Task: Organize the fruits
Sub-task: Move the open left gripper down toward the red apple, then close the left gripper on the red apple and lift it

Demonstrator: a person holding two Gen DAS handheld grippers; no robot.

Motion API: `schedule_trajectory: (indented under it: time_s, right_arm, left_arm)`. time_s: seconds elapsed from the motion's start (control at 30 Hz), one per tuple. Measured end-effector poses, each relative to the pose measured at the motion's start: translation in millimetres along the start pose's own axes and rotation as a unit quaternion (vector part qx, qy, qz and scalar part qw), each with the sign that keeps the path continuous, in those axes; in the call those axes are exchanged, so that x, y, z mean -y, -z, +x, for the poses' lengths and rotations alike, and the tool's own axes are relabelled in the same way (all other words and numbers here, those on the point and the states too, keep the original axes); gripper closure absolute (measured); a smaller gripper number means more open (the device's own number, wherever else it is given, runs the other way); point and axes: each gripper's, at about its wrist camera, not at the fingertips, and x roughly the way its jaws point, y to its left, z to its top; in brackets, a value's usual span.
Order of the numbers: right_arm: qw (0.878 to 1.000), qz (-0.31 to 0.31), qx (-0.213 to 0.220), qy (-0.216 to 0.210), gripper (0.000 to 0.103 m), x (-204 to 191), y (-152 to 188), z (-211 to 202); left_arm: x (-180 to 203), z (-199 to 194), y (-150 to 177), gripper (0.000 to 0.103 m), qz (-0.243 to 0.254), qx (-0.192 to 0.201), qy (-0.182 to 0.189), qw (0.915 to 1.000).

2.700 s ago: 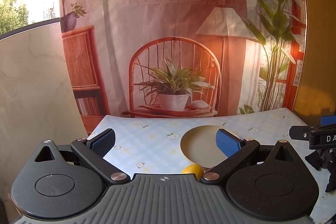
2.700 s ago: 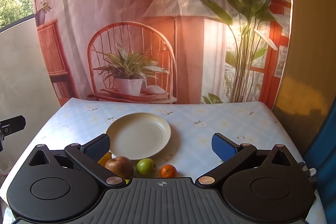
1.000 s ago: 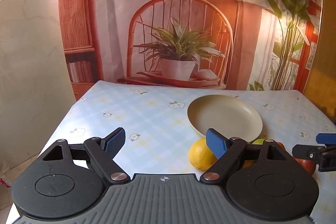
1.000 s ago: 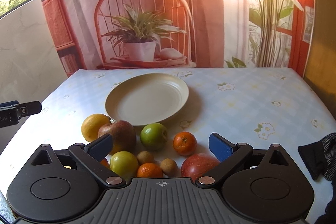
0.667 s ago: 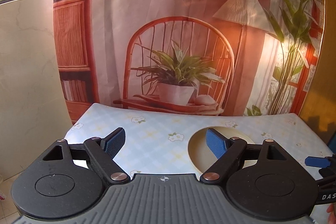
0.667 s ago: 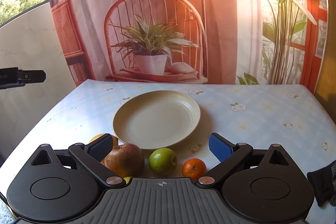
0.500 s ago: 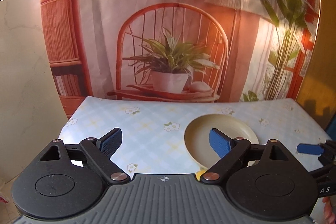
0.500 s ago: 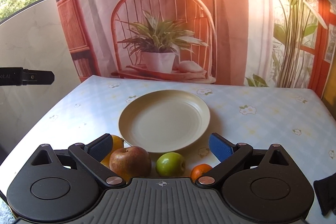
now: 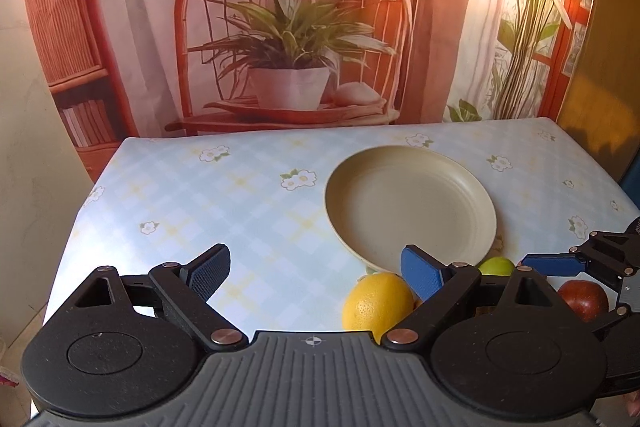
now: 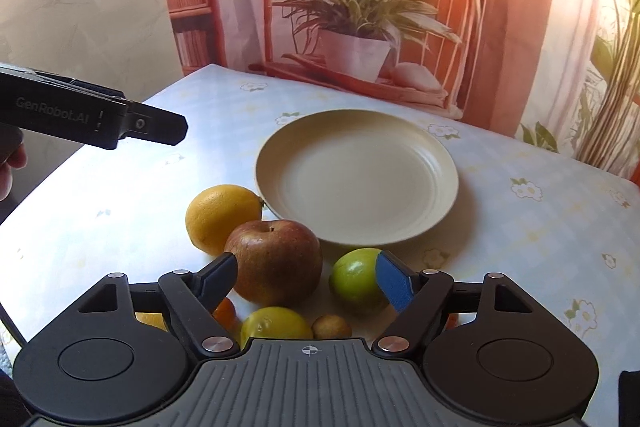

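Opening step of the fruit sorting: both claws approached the fruit cluster while the cream plate stood empty on the bench. The right claw was closing, its blue pads apart and not yet pressing on anything; the russet apple lay between the jaws, nearer the left finger, with the green apple partly behind the right pad. The orange sat just beyond the russet apple, near the plate's rim. A yellow fruit, a small brown fruit and orange-coloured pieces lay close under the claw body, partly hidden. The left claw was opening and held nothing; seen from it, the orange lay just beside its right pad, off the centre line. The next move probably called for the right claw to settle lower around the russet apple, close fully, then lift it clear of its neighbours toward the plate.
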Motion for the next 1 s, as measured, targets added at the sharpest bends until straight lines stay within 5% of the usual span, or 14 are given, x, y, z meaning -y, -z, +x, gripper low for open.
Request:
schedule_trajectory:
  time_s: [0.17, 0.23, 0.33, 0.47, 0.57, 1.0]
  right_arm:
    - [1.000, 0.009, -0.015, -0.026, 0.041, 4, 1, 7]
    - [0.999, 0.011, -0.018, -0.035, 0.042, 3, 1, 9]
    - [0.999, 0.002, -0.028, -0.042, 0.047, 1, -3, 12]
    - [0.998, 0.001, -0.040, -0.047, 0.047, -2, -5, 18]
    - [0.997, 0.015, -0.050, -0.052, 0.043, 2, -7, 25]
    - [0.994, 0.062, -0.058, -0.076, 0.049, 12, 13, 25]
  left_arm:
    - [1, 11, 1, 0.023, 0.015, -0.003, 0.030, 0.9994]
    - [7, 16, -1, 0.042, 0.030, -0.010, 0.036, 0.9988]
    - [7, 23, -2, 0.053, 0.023, -0.027, 0.062, 0.9974]
    - [5, 30, -4, 0.060, 0.000, -0.031, 0.092, 0.9952]
    - [6, 35, -3, 0.076, -0.010, -0.042, 0.125, 0.9912]
    - [20, 59, 7, 0.079, -0.048, -0.124, 0.200, 0.9708]
